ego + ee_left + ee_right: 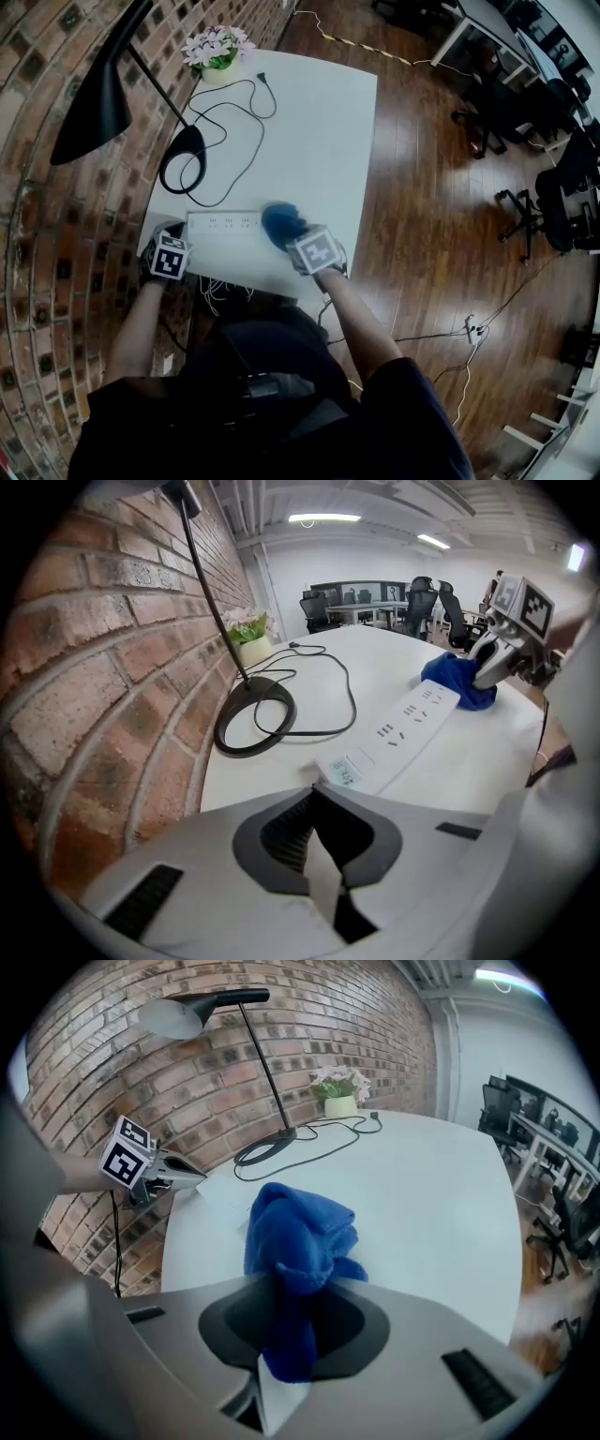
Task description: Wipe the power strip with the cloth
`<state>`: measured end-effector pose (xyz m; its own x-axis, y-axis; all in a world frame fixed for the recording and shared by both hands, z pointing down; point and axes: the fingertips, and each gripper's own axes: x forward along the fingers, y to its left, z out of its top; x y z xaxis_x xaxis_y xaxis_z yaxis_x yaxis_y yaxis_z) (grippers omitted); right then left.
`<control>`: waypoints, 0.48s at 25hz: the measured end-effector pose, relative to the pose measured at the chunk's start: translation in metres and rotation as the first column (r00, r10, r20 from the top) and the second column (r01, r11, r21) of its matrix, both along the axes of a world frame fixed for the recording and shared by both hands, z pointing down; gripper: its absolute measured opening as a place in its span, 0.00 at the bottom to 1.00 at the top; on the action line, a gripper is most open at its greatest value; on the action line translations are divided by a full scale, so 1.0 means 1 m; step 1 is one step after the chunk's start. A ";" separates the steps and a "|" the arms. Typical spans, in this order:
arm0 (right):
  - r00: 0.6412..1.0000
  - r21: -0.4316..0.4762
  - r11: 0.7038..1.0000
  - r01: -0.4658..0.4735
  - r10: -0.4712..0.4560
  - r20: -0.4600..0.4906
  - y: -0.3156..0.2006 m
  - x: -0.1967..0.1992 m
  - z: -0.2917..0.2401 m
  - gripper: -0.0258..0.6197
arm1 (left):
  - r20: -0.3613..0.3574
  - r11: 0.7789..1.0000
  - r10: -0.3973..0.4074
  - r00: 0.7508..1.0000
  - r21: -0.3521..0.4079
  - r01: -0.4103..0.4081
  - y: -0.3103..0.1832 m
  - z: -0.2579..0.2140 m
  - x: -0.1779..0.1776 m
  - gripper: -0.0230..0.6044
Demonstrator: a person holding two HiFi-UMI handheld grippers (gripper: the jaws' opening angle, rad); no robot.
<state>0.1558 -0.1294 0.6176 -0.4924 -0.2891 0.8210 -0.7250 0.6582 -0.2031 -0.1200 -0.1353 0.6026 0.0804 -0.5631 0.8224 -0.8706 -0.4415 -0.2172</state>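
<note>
The long white plastic power strip lies along the near edge of the white table. The right gripper clamps a bunched blue microfibre cloth at the strip's right end. The left gripper, jaws closed on nothing, sits by its left end.
</note>
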 end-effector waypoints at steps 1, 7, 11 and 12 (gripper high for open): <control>1.000 -0.003 1.000 -0.005 0.005 -0.001 0.001 0.000 0.001 0.16 | 0.002 1.000 0.002 1.000 0.001 -0.002 0.000 0.000 -0.001 0.04; 1.000 -0.003 1.000 -0.012 0.012 0.017 0.005 -0.002 0.002 0.16 | -0.037 0.998 0.030 0.999 0.053 -0.028 -0.001 -0.003 0.002 0.05; 0.999 0.002 1.000 -0.030 0.030 -0.028 0.004 0.001 0.002 0.16 | -0.150 0.994 0.051 0.987 0.101 -0.036 -0.012 -0.024 0.004 0.07; 0.999 0.001 0.999 -0.037 0.037 -0.032 0.004 0.001 0.002 0.16 | -0.196 0.992 0.059 0.979 0.118 -0.036 -0.017 -0.029 0.004 0.10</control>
<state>0.1566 -0.1255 0.6193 -0.4551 -0.3067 0.8360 -0.7546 0.6312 -0.1792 -0.1155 -0.1522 0.5735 0.2645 -0.6434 0.7184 -0.8801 -0.4656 -0.0929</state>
